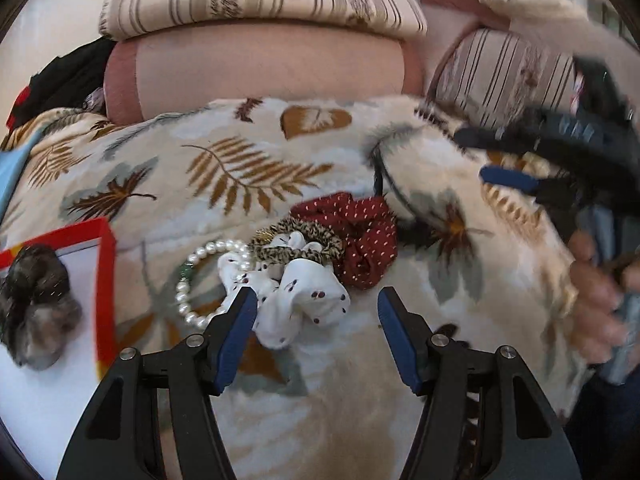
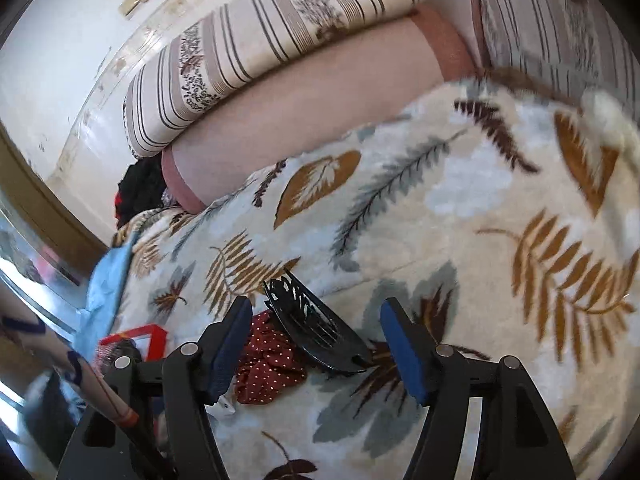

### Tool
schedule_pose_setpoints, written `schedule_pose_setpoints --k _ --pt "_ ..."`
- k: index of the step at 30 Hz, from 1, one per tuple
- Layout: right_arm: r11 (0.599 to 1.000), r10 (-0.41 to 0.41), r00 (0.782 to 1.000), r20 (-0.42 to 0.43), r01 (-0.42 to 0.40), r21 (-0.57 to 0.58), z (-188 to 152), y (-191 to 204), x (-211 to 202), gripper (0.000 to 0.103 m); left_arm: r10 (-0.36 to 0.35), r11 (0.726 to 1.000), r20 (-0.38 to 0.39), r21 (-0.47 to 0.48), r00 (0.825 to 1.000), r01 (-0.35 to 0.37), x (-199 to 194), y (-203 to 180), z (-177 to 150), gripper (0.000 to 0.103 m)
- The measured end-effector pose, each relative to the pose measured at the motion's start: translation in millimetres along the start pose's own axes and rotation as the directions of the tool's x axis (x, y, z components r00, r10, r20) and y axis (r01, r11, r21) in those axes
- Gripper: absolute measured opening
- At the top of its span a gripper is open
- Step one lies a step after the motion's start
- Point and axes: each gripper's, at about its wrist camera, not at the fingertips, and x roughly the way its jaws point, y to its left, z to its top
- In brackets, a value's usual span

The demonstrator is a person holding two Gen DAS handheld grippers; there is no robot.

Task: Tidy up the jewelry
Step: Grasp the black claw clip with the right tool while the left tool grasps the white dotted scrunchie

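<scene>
On the leaf-print blanket (image 1: pixel 248 148) lies a small heap: a white dotted scrunchie (image 1: pixel 304 300), a leopard-print scrunchie (image 1: pixel 296 240), a red dotted scrunchie (image 1: pixel 360 236) and a pearl bracelet (image 1: pixel 200 280). My left gripper (image 1: pixel 316 312) is open just in front of the white scrunchie. A red-rimmed box (image 1: pixel 105 280) at the left holds a dark fuzzy scrunchie (image 1: pixel 36 304). My right gripper (image 2: pixel 314 320) is open above a black hair comb clip (image 2: pixel 316 324) beside the red scrunchie (image 2: pixel 268 364). In the left wrist view the right gripper (image 1: pixel 492 156) shows blurred at the right.
Striped and pink cushions (image 1: pixel 256 68) line the back of the blanket. A light blue cloth (image 2: pixel 104 292) and dark clothes (image 2: pixel 140 188) lie at the left. A hand (image 1: pixel 596 296) holds the right gripper's handle.
</scene>
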Motion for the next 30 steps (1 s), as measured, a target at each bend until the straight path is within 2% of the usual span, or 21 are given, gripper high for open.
schedule_pose_setpoints --k 2,5,6,7,8,9,10,15,21,27,30 --pt "1.0 -0.003 1.0 -0.001 0.003 -0.004 2 -4 3 0.071 0.013 1.0 -0.017 -0.012 1.0 -0.013 12 2 1 0.062" --pt "1.0 -0.01 1.0 -0.023 0.01 -0.021 3 -7 10 0.071 0.064 0.998 0.001 -0.027 0.998 -0.064 22 7 4 0.062" --pt "1.0 -0.005 0.999 -0.035 0.004 -0.02 3 -8 13 0.071 0.081 0.996 -0.003 -0.034 0.997 -0.081 27 9 5 0.058" --pt "1.0 -0.002 0.998 -0.055 0.001 -0.019 2 -9 17 0.071 0.096 0.995 -0.011 -0.04 0.995 -0.096 30 10 5 0.053" --pt "1.0 -0.003 0.998 -0.064 0.002 -0.02 3 -11 20 0.071 0.11 0.993 -0.021 -0.039 0.994 -0.111 32 10 4 0.038" --pt "1.0 -0.013 0.998 -0.069 0.011 -0.02 2 -13 23 0.071 0.122 0.992 -0.02 -0.037 0.992 -0.123 33 11 4 0.016" --pt "1.0 -0.02 0.997 -0.074 0.019 -0.022 2 -14 26 0.071 0.12 0.992 -0.019 -0.045 0.993 -0.121 32 13 5 0.014" --pt "0.999 0.022 0.989 -0.147 -0.027 -0.031 -3 -18 41 0.076 0.09 0.991 0.044 -0.105 0.995 -0.085 9 24 7 0.014" --pt "0.988 -0.035 0.98 -0.196 0.005 -0.156 -15 -4 59 0.077 0.045 0.994 0.132 -0.104 0.99 -0.031 -19 23 12 0.014" --pt "0.96 -0.15 0.968 -0.201 0.094 -0.263 -27 3 76 0.077 0.031 0.996 0.15 -0.092 0.988 -0.017 -25 20 14 0.014" --pt "0.963 -0.13 0.968 -0.214 0.073 -0.258 -27 2 78 0.053 0.034 0.995 0.147 -0.099 0.989 -0.02 -25 21 14 0.014"
